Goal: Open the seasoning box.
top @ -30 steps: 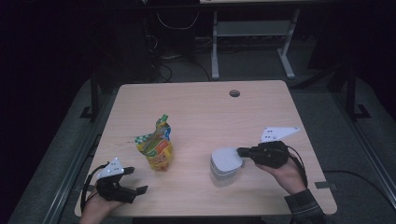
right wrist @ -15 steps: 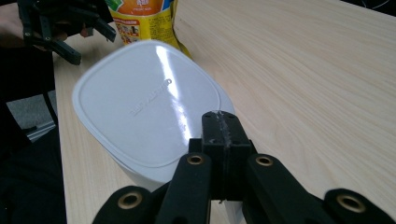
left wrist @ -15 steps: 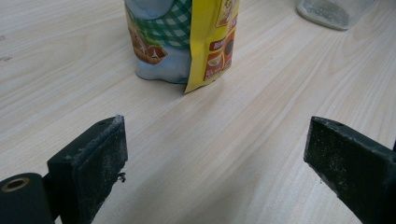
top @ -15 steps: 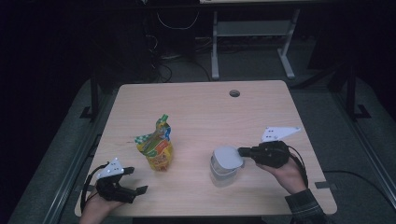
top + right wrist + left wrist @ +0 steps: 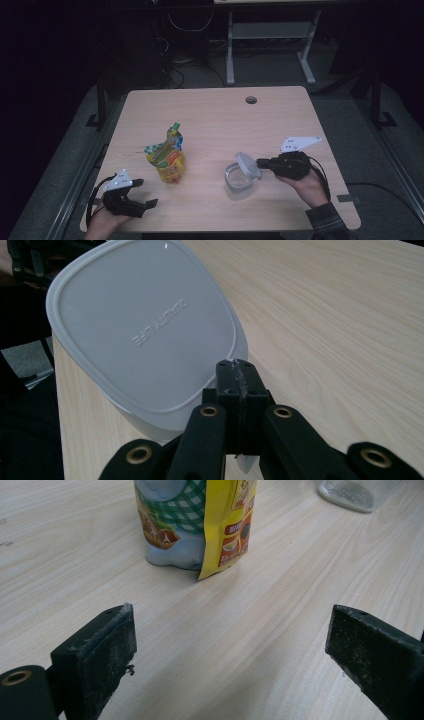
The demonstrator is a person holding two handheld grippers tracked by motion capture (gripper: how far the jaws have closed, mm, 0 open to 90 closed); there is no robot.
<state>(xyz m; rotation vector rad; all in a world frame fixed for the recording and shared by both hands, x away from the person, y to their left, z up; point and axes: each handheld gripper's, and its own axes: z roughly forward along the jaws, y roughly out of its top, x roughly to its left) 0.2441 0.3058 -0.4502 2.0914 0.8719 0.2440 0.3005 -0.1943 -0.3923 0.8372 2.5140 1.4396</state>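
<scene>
While pinching lid (image 5: 247, 165) by thin rim at lower right, right gripper (image 5: 261, 163) clamped; could slip onto container (image 5: 238, 180). Left gripper (image 5: 147, 205) wide open, empty, near snack bag (image 5: 167, 157).

A yellow snack bag (image 5: 167, 159) stands upright left of centre on the wooden tabletop (image 5: 210, 115), with a round cable hole (image 5: 251, 100) near the far edge.

Lid tipped up off the container

We see the right gripper (image 5: 260, 162) has raised the white lid (image 5: 247, 165) it pinches by the edge; the lid now tilts above the clear container (image 5: 235, 181) just ahead of its jaws instead of lying flat.
</scene>
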